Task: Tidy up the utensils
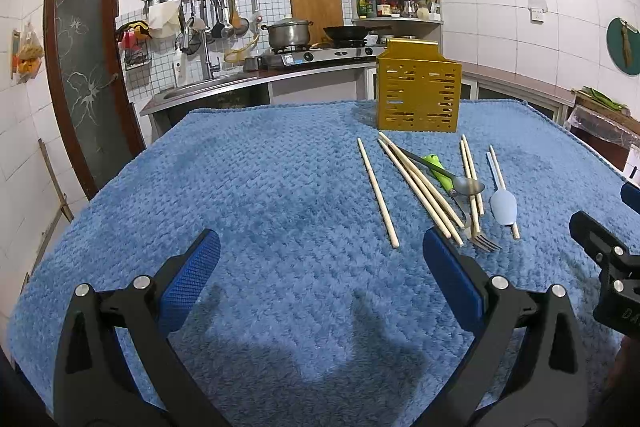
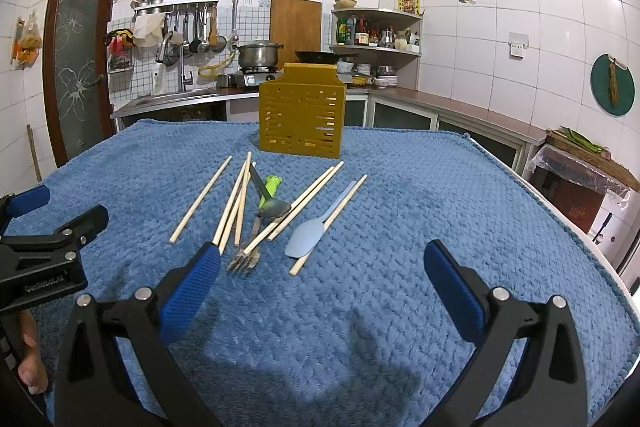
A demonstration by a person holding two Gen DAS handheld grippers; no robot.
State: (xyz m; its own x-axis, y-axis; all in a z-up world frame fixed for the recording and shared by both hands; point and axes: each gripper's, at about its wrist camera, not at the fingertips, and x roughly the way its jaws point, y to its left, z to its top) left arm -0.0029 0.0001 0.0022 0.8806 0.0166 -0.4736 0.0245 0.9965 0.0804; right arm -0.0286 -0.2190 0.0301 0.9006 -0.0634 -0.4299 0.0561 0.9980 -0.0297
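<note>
Both grippers gape wide, holding nothing: left gripper (image 1: 320,267) and right gripper (image 2: 322,277) low in frame. Chopsticks (image 2: 200,199), fork (image 2: 245,259) and spoons lie mid-frame before the gold holder (image 2: 302,121). Lettering on the left gripper's body is illegible.

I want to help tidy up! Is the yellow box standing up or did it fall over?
Standing up. The yellow box sits flat on the blue blanket, its open top facing upward.

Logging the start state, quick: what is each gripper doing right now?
Left gripper: open, holding nothing, above the blue cloth.
Right gripper: open, holding nothing; the utensils lie ahead of it.
</note>
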